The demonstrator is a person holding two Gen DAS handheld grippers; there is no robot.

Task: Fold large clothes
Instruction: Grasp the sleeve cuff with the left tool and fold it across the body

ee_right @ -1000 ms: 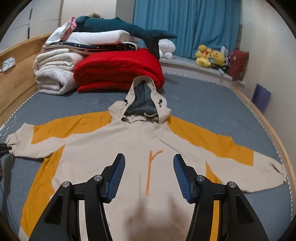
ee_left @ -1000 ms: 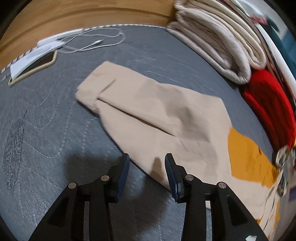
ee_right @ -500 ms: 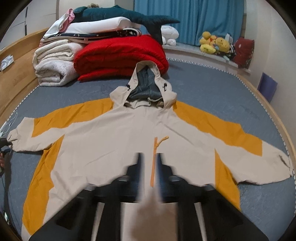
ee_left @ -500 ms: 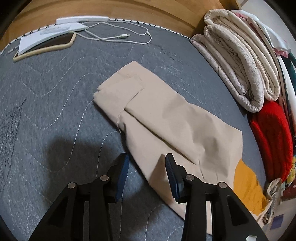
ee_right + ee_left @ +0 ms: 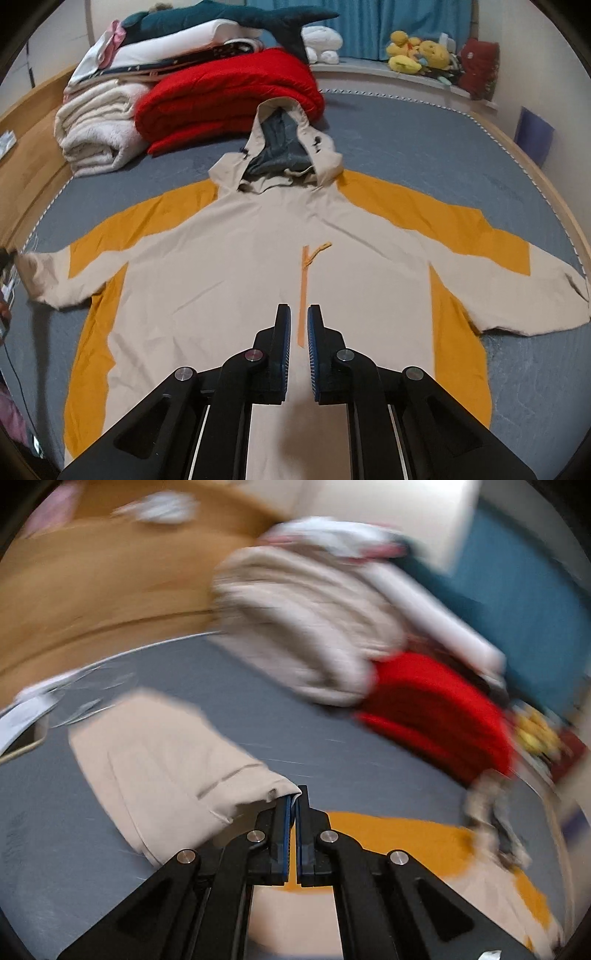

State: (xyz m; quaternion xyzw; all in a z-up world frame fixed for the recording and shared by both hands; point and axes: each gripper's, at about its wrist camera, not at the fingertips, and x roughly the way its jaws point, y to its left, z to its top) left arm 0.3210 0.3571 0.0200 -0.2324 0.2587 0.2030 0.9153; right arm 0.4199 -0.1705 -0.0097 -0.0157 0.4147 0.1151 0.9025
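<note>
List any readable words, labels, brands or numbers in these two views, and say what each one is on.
None can be read.
White papers at the bed's edge: motion-blurred, illegible.
White packet on the wooden bed frame: too small to read.
Hooded jacket: no print or logo shows.

The left tool (image 5: 294, 805) is clamping its blue-lined fingers (image 5: 283, 834) tight on a pinch of beige sleeve (image 5: 166, 768), pointing forward and downward. The right tool (image 5: 299, 325) is tilting steeply down, its fingers (image 5: 283, 343) almost together with only a thin gap, nothing pinched between them.
</note>
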